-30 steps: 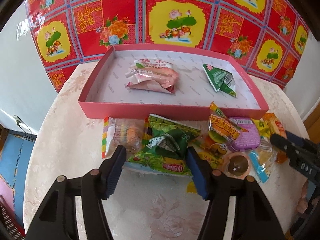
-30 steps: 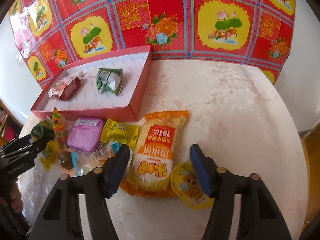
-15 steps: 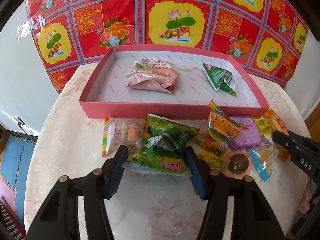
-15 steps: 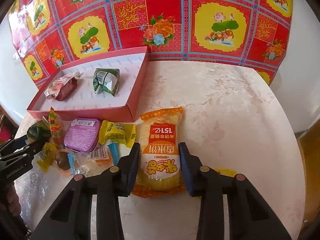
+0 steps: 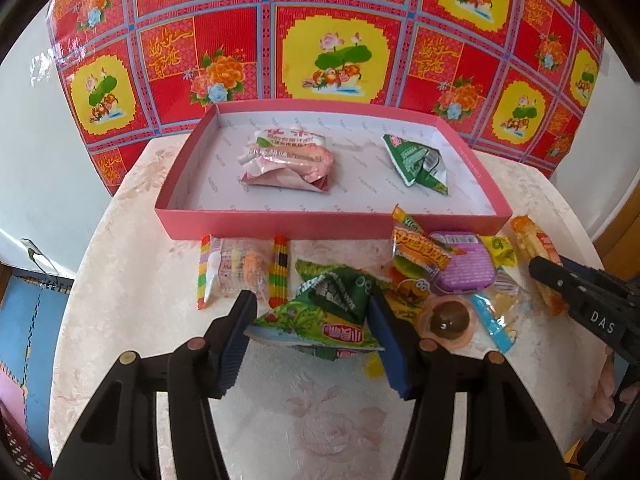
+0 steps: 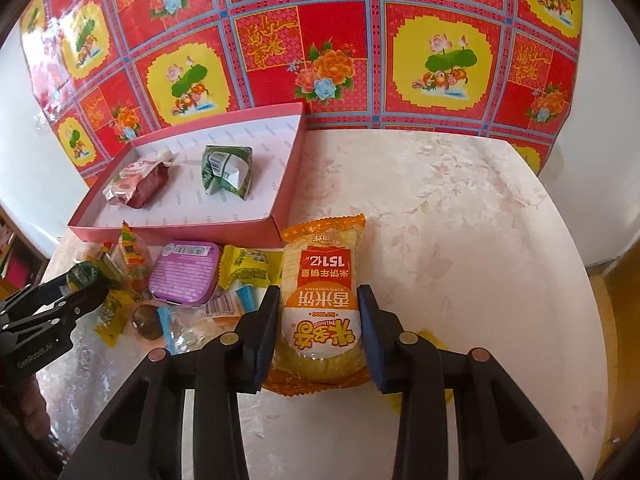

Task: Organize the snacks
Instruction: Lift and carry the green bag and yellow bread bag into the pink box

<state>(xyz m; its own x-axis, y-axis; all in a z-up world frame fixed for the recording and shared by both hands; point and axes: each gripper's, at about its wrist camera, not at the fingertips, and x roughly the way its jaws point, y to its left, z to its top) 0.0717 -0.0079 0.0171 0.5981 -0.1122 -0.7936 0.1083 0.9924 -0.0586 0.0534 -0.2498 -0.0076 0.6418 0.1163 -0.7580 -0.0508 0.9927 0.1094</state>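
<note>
My left gripper [image 5: 312, 314] is shut on a green triangular snack packet [image 5: 332, 300], one pad against each of its sides, in front of the pink box [image 5: 320, 224]. My right gripper [image 6: 318, 308] is shut on an orange rice-cracker packet [image 6: 320, 280] that lies lengthwise between its pads, just right of the box's corner [image 6: 276, 228]. Inside the box lie a pink wrapped snack [image 5: 288, 160] and another green packet [image 5: 416, 160].
Loose snacks sit between the two grippers: a striped clear packet [image 5: 240, 268], a purple tin [image 5: 464, 268], a yellow candy [image 6: 248, 270] and a brown jelly cup [image 5: 446, 318]. A yellow cup [image 6: 428, 336] peeks from under the right finger. A red patterned cloth hangs behind the round table.
My right gripper slid forward and closed on the orange packet, and the yellow cup is now mostly hidden. My left jaws narrowed slightly onto the green packet.
</note>
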